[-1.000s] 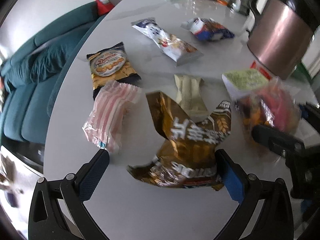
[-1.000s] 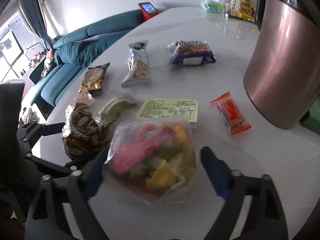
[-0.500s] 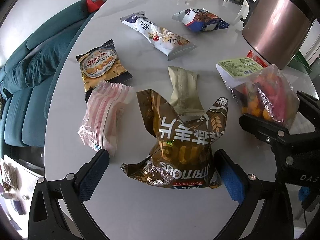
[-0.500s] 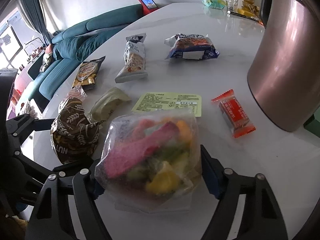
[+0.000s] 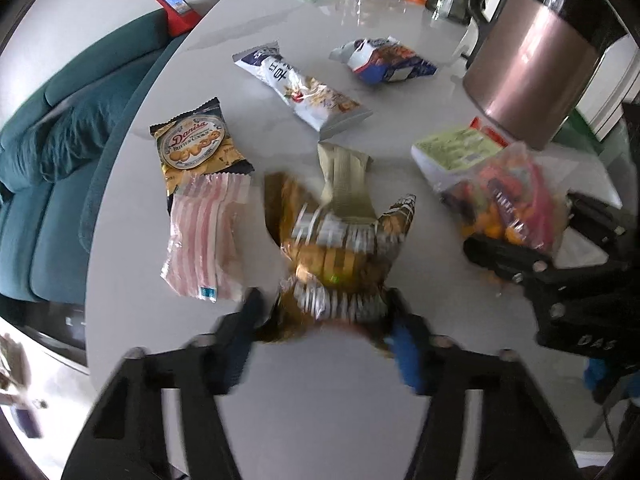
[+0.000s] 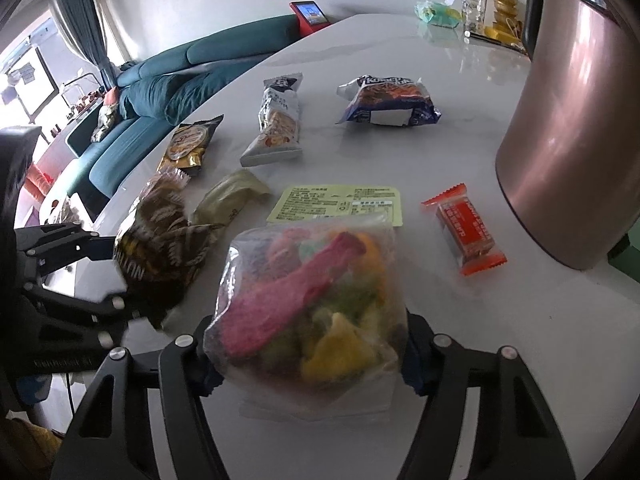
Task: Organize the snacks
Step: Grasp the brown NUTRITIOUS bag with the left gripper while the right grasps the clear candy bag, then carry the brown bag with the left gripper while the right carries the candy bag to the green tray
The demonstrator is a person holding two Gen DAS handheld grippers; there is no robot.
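My left gripper (image 5: 326,336) is shut on the near end of a brown and gold snack bag (image 5: 340,256), which is blurred with motion; it also shows in the right wrist view (image 6: 160,240). My right gripper (image 6: 308,352) is shut on a clear bag of colourful dried fruit (image 6: 312,300), also seen at the right of the left wrist view (image 5: 508,200). Other snacks lie on the white table (image 5: 320,400): a Danisa cookie pack (image 5: 196,144), a pink striped pack (image 5: 208,236), an olive wrapper (image 5: 344,176), a white bar pack (image 5: 304,88) and a blue bag (image 5: 384,60).
A green-labelled box (image 6: 340,204) and a red-orange wrapped snack (image 6: 464,228) lie ahead of the fruit bag. A tall copper-coloured kettle (image 6: 576,120) stands at the right. A teal sofa (image 5: 52,160) runs along the table's left edge. Glasses and small items (image 6: 476,16) stand at the far end.
The left gripper's jaws have closed from wide open onto the brown and gold bag, crumpling it. The right gripper has closed in on the fruit bag and holds it.
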